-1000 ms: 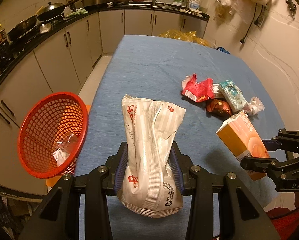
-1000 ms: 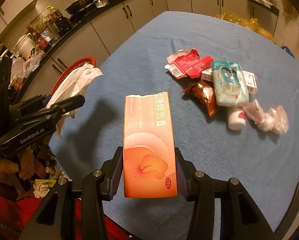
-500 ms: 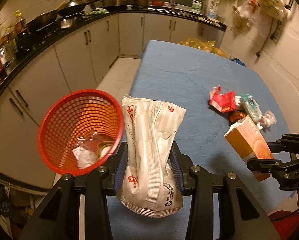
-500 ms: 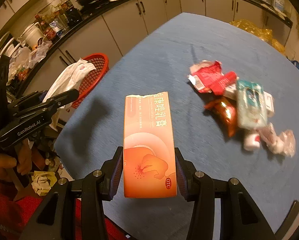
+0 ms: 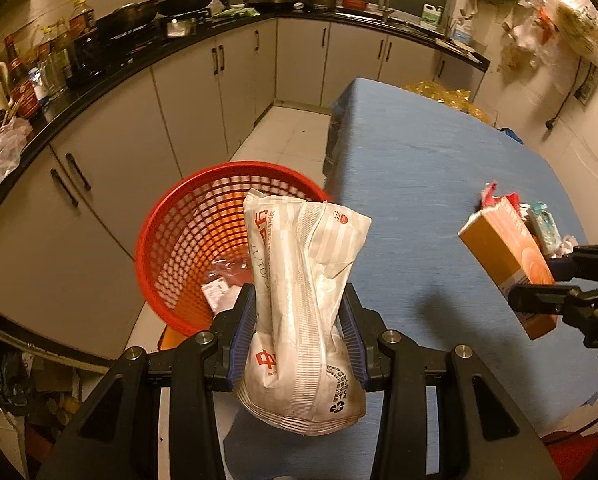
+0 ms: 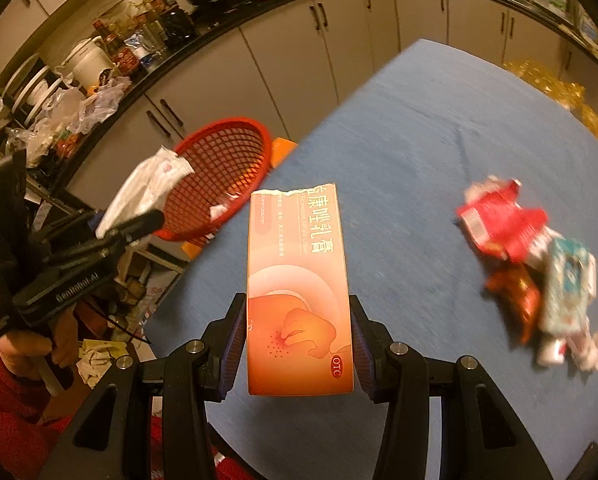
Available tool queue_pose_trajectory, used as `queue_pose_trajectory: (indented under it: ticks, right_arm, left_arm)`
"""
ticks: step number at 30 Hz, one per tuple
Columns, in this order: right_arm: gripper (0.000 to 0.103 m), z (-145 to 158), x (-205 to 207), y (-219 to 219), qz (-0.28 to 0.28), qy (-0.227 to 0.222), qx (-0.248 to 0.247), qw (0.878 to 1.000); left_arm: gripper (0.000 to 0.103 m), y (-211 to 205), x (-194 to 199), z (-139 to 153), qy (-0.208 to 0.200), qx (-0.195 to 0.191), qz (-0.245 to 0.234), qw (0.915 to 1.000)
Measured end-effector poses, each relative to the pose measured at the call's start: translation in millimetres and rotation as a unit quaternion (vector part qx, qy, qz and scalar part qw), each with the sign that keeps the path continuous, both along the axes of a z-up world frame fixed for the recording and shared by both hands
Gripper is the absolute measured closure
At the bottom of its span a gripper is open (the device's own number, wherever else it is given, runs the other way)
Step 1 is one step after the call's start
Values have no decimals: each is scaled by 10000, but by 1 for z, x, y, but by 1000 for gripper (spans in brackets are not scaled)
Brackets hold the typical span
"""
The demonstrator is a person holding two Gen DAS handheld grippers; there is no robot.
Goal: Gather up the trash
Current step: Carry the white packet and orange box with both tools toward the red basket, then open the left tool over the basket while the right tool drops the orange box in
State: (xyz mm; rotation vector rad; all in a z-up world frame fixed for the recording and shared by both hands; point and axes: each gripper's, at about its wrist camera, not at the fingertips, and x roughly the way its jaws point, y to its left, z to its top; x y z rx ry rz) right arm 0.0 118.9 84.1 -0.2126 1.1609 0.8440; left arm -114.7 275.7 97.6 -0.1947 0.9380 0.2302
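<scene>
Left gripper (image 5: 297,332) has its jaws clamped on a white wrapper (image 5: 303,304) by the red basket (image 5: 187,240); right gripper (image 6: 299,344) jaws pinch an orange box (image 6: 299,288) over the desk (image 6: 419,160).

The red basket (image 5: 203,236) gapes open beside the counter (image 5: 419,184) edge, mouth unobstructed; broad bare blue surface lies ahead; a litter heap (image 6: 539,280) crowds the counter's right side.

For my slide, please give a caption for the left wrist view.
Left gripper carries a white wrapper toward the red basket.
</scene>
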Motion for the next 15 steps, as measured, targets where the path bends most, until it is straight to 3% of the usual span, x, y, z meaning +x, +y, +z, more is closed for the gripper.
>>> queue_pose_trajectory:
  ticks: [15]
  right_arm:
    - [51,5,7,81,307,28,182,9994]
  left_arm:
    - [63,61,-6,-5,44,-84,343,9994]
